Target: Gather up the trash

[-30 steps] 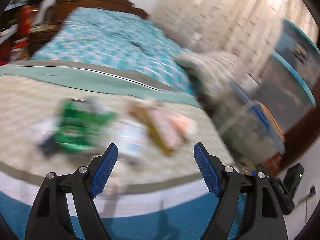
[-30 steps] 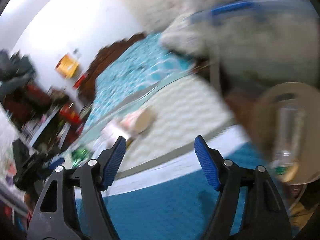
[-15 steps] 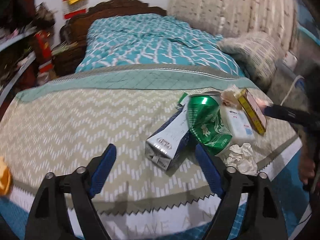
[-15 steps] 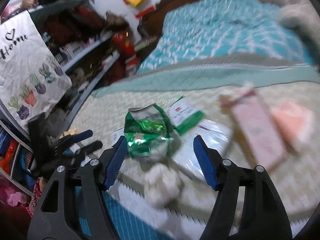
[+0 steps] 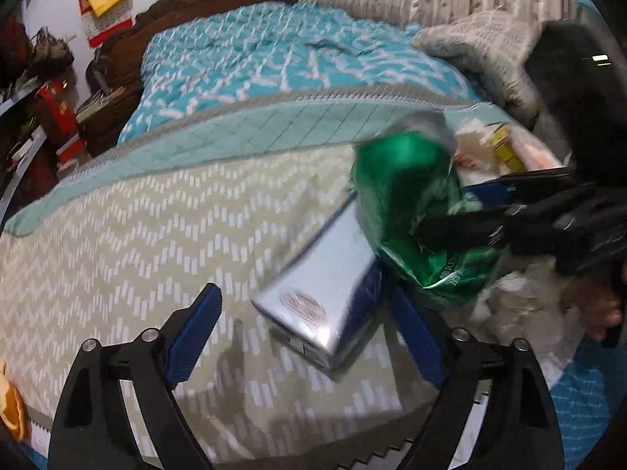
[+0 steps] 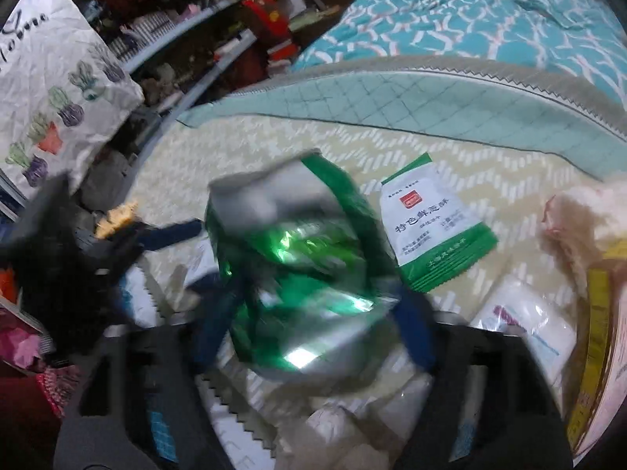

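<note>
A heap of trash was seen lying on the bed (image 5: 129, 235), on the pale chevron cover near its foot. The green foil bag (image 6: 301, 270) was found between the blue pads of the right hand-held gripper (image 6: 313, 329), whose jaws were closing around it; through the motion blur it could not be told whether the pads already pressed on the foil. In the left wrist view that gripper was seen reaching in from the right onto the bag. The left hand-held gripper (image 5: 305, 337) was held spread wide, with nothing pinched. A silver carton (image 5: 325, 290) lay just ahead of it, between the lines of its two fingers, its near end toward the gripper and its long axis running away and to the right, up under the green bag. The left hand was thus judged the nearer to the carton and the right to the bag. A white-and-green sachet (image 6: 435, 231) lay just beyond the bag, apart from both grippers.
</note>
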The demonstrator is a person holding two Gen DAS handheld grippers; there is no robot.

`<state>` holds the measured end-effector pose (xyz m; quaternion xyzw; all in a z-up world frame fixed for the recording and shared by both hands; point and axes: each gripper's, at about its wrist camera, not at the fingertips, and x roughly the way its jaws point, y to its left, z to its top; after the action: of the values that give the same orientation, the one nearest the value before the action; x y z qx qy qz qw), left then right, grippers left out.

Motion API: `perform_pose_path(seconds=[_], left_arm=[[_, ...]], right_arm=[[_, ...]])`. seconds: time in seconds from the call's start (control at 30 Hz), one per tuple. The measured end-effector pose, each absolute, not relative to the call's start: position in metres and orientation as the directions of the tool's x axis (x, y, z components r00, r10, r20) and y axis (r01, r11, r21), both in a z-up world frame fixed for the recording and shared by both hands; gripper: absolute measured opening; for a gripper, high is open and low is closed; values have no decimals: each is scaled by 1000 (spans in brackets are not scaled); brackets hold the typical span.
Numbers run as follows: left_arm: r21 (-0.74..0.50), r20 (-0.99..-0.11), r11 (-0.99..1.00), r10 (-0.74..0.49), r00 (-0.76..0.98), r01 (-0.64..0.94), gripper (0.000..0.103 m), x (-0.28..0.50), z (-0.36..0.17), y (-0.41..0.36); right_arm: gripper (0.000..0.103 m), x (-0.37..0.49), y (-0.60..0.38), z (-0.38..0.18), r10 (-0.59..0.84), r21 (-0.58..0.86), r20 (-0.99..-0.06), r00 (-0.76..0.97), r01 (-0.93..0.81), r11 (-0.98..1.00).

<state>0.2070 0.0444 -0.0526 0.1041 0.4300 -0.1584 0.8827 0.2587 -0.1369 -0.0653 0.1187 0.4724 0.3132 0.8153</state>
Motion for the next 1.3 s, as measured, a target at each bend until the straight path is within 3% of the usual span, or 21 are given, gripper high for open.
perform_pose_path(seconds=[0.03, 0.07, 0.23, 0.77, 1.07, 1.3], left_arm=[[23, -802, 927, -206, 560, 374, 67, 208, -56, 46], [-30, -811, 922, -248, 530, 385, 64, 209, -59, 49], [-44, -808, 929, -249, 534, 366, 57, 201, -55, 50], [-95, -799, 946, -258, 544, 309, 53, 61, -41, 83], [7, -822, 958, -157, 547, 286, 53, 22, -52, 71], [29, -825, 969, -116, 554, 246, 67, 19, -50, 70]], right_arm=[[41, 259, -141, -65, 633, 510, -682, 366, -382, 771], [33, 258, -144, -64, 654, 542, -664, 363, -369, 755], [25, 235, -156, -52, 660, 577, -630, 408, -322, 750], [20, 75, -182, -51, 674, 643, -569, 471, -255, 722], [22, 19, -221, -92, 694, 762, -517, 501, -99, 639], [24, 13, -227, -100, 698, 799, -481, 530, -62, 598]])
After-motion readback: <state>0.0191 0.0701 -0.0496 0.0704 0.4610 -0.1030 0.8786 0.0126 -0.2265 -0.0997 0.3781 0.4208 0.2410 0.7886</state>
